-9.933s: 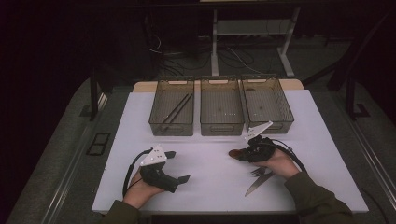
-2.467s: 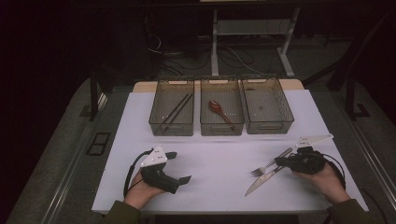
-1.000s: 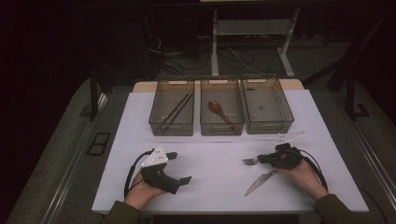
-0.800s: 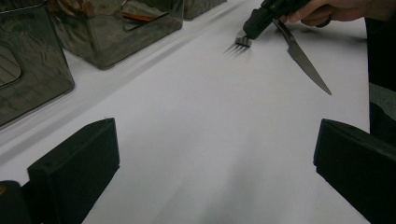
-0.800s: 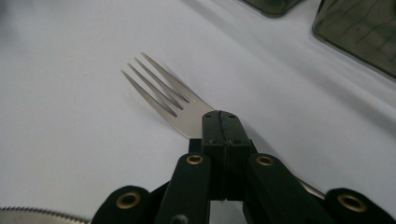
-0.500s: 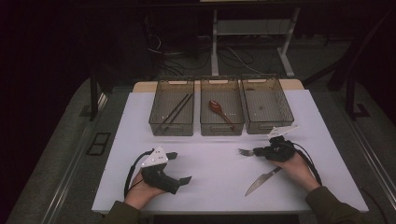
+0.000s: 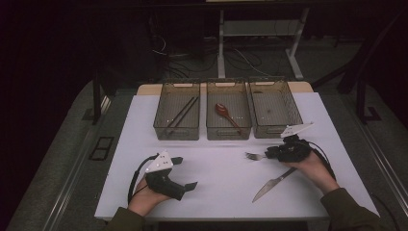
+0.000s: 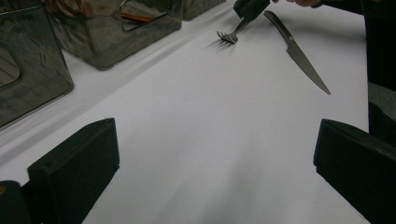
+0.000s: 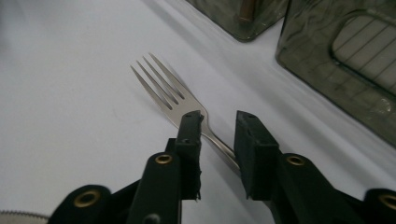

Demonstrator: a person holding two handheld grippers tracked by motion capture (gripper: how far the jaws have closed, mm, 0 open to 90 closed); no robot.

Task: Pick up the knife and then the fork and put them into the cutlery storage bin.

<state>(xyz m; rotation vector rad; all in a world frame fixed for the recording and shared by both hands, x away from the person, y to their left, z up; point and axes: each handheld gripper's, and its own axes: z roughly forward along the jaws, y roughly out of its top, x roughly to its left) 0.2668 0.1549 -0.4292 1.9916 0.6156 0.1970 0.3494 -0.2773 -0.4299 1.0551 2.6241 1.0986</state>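
Loosening our right hand-held gripper (image 9: 218,135), we are parting its jaws around the fork (image 9: 173,99) handle, just before the trays (image 7: 276,108); our left hand-held gripper (image 8: 215,163) is resting spread.

Silver fork (image 9: 173,99), red spoon (image 7: 226,113), smoky grey bins (image 7: 177,117), white table (image 7: 221,178).

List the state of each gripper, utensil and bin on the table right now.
left gripper, open, empty.
right gripper, open, jaws have just been opening around the fork handle.
fork, between those jaws, unclamped.
knife, flat on the table, untouched.
spoon, lying in the middle bin.
chopsticks, lying in the left bin.
right bin, upright, looks empty.
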